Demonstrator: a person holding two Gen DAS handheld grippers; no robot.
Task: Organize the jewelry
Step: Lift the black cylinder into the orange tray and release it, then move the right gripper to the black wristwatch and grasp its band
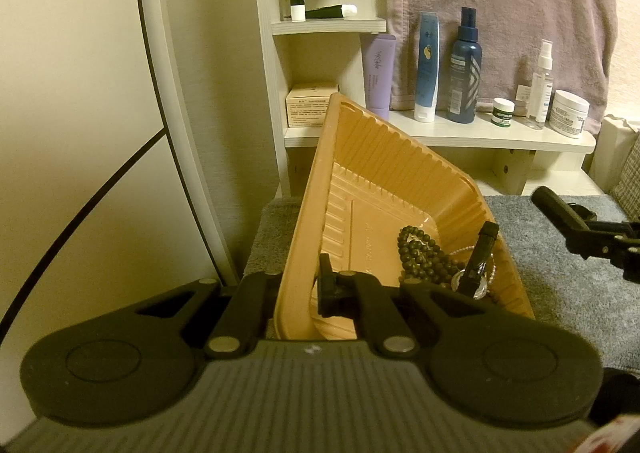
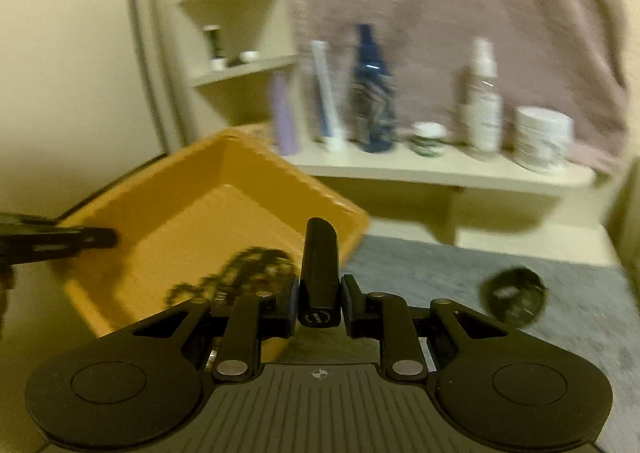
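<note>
My left gripper (image 1: 300, 285) is shut on the near rim of an orange plastic tray (image 1: 384, 173), which it holds tilted over the grey mat. Dark bead bracelets (image 1: 420, 253), a pearl strand and a black tube (image 1: 482, 253) lie in the tray's low corner. My right gripper (image 2: 320, 305) is shut on another black tube (image 2: 320, 261), held upright in the air just right of the tray (image 2: 192, 221). In the left wrist view the right gripper (image 1: 576, 233) shows at the right edge. The right wrist view is blurred, with the beads (image 2: 240, 269) and the left gripper (image 2: 100, 239) at its left.
A dark bead bracelet (image 2: 514, 293) lies on the grey mat (image 1: 560, 277) to the right of the tray. Behind stands a white shelf (image 1: 440, 133) with bottles, tubes and jars, and a pink towel (image 1: 500, 13) hangs above. A white panel (image 1: 80, 133) fills the left.
</note>
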